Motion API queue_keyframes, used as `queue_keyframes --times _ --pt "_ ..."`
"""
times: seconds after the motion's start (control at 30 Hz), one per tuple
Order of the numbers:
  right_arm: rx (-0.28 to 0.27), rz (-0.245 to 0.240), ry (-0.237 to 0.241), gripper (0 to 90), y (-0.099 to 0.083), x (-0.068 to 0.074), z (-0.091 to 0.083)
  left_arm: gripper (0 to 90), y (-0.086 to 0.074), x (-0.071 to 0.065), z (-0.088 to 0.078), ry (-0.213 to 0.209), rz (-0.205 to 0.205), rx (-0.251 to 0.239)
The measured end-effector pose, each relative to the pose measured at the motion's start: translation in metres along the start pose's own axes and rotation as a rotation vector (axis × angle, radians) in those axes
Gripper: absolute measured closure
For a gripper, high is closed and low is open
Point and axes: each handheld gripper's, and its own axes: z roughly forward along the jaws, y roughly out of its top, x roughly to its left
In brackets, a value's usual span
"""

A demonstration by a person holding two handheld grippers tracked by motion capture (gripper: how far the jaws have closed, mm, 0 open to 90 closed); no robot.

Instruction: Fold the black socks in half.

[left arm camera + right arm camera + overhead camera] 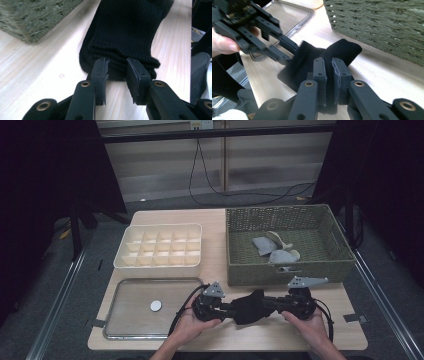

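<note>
- Black sock (248, 306) flat on the pale wooden counter (220, 245), at 6 o'clock of the scene, stretched between the two tools, just below the green woven basket (287, 265).
- Left tool (227, 309) at the sock's 9 o'clock end, gripped by the left hand (192, 325); in the left gripper view, jaws narrowly apart, ribbed cuff of the sock (125, 37) lying between the pads with a gap visible, no clear pinch.
- Right tool (270, 304) at the sock's 3 o'clock end, gripped by the right hand (310, 322); in the right gripper view, jaws nearly together and clamped on a fold of the sock (319, 57).
- Inside the basket, grey and beige socks (275, 250) in a loose heap.
- Cream divided tray (160, 247) at 10 o'clock of the sock, beside the basket.
- Metal-rimmed tray (145, 307) at 9 o'clock, carrying a small white disc (156, 305).
</note>
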Motion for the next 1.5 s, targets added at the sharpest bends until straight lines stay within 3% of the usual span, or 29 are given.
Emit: queue_keyframes --times 0.37,0.67,0.87,0.93,1.03,1.33,1.43,1.5 --pt "-0.004 -0.057 0.058 81.5 0.011 0.02 0.02 68.6 0.005 -0.003 0.008 -0.002 0.007 0.003" --pt "0.055 -0.082 0.099 77.2 0.003 0.032 0.039 70.1 0.003 -0.004 0.011 0.001 0.023 0.032" --pt "0.075 -0.091 0.101 77.5 -0.001 0.034 0.044 71.1 0.003 -0.003 0.011 0.001 0.024 0.054" --pt "0.084 -0.098 0.098 77.9 -0.002 0.034 0.045 71.3 0.002 -0.002 0.012 -0.002 0.014 0.039" --pt "0.093 -0.101 0.093 78.5 -0.003 0.035 0.046 71.4 0.002 0.001 0.009 0.016 0.013 0.047" --pt "0.095 -0.107 0.087 79.7 -0.009 0.037 0.05 65.3 0.007 0.006 -0.014 0.029 -0.038 -0.062" --pt "0.093 -0.111 0.08 79.8 -0.01 0.038 0.051 62.1 0.014 0.003 -0.018 -0.007 -0.049 -0.106" --pt "0.09 -0.107 0.081 79.8 -0.011 0.039 0.051 59.0 0.018 0.002 -0.016 -0.002 -0.039 -0.109"
